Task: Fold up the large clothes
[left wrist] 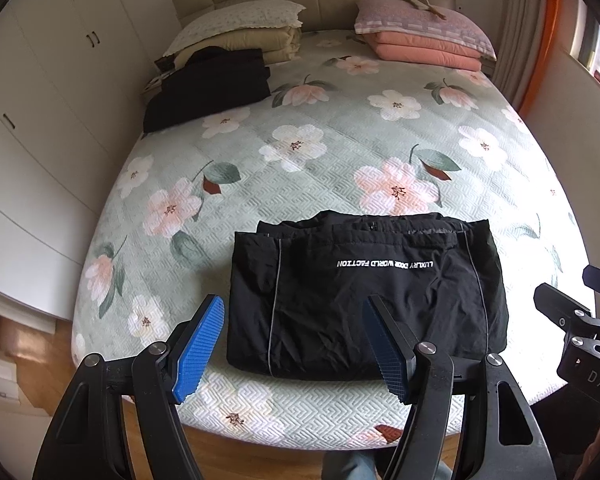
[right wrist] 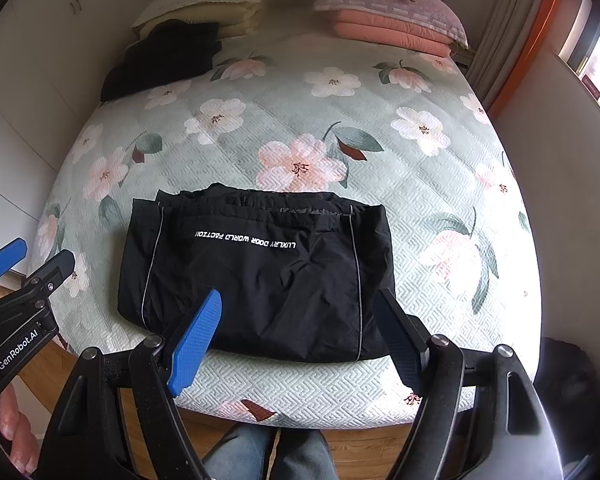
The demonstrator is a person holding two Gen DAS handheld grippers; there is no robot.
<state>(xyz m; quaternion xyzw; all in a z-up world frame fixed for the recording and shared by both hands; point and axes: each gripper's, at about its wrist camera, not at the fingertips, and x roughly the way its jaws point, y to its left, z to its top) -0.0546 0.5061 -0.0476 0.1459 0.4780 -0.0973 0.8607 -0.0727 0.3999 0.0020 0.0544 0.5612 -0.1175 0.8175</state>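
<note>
Two grippers hanging over a folded black jacket point(left wrist: 364, 300) at the near edge of the bed point(left wrist: 340, 152).
Left gripper point(left wrist: 296, 348) and right gripper point(right wrist: 300, 340) both spread wide, gripping nothing.

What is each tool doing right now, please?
Left tool: open, holding nothing, above the near edge of the jacket.
Right tool: open, holding nothing, also over the jacket's near edge.
</note>
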